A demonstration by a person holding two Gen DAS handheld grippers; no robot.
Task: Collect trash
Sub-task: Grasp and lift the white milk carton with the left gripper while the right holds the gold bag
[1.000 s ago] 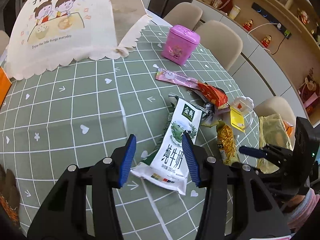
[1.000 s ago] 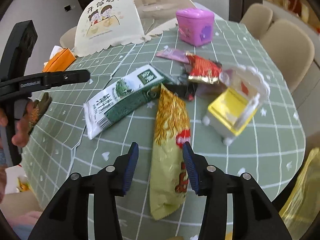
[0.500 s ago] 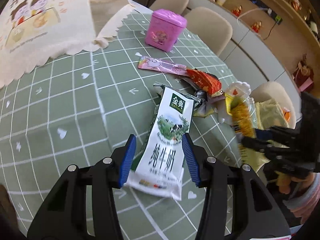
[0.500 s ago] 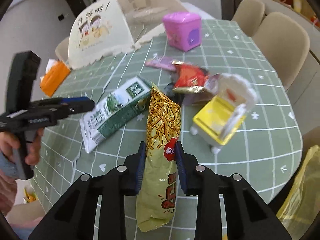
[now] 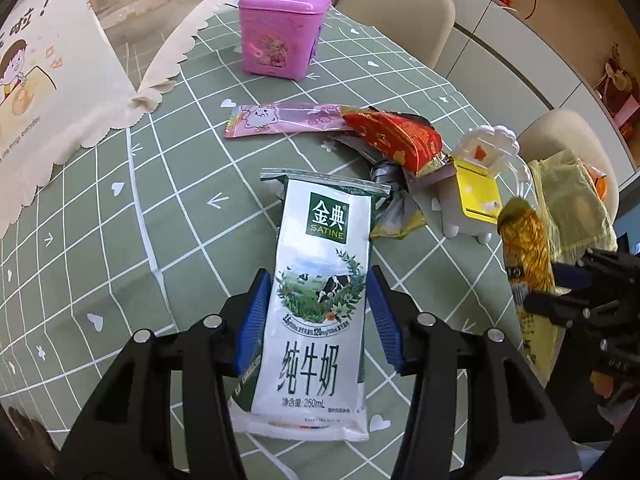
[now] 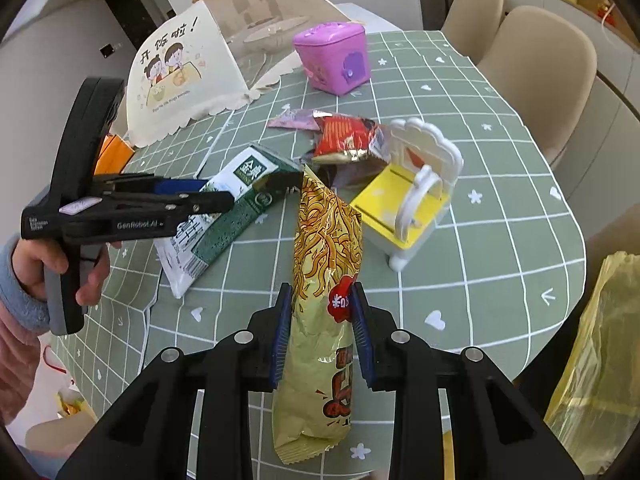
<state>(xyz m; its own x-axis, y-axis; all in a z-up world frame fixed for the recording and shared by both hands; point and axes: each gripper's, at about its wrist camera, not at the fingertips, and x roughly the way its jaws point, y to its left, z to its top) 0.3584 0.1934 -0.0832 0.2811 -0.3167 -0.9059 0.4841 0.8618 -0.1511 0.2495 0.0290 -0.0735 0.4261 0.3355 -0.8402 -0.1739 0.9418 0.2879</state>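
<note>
Our right claw [image 6: 320, 320] is squeezed tight on the long yellow noodle snack bag [image 6: 326, 280], and the bag's top end is up off the desk [image 6: 500, 240] with the green checked cloth. Its jaws closed on the bag just a moment ago.

Our left claw [image 5: 316, 312] is wide apart around the white and green milk pouch [image 5: 320, 300], which lies flat on the desk. Its jaws have just opened a bit more, and the blue pads sit beside the pouch without pressing on it, so the pouch is not held yet.

More trash waits close behind: a red shiny wrapper [image 5: 396, 140] and a pink candy wrapper [image 5: 280, 118]. A thin yellow plastic bag [image 6: 596, 352] hangs off the desk edge on the right (we think the trash goes in there).

What could go wrong? The snack bag is floppy and slick, so it may slide out if we swing it fast. The milk pouch is soft, so the pads may squash it or skid off. The little white and yellow toy chair [image 6: 404, 200] stands near, and the swinging bag could knock it over.
</note>
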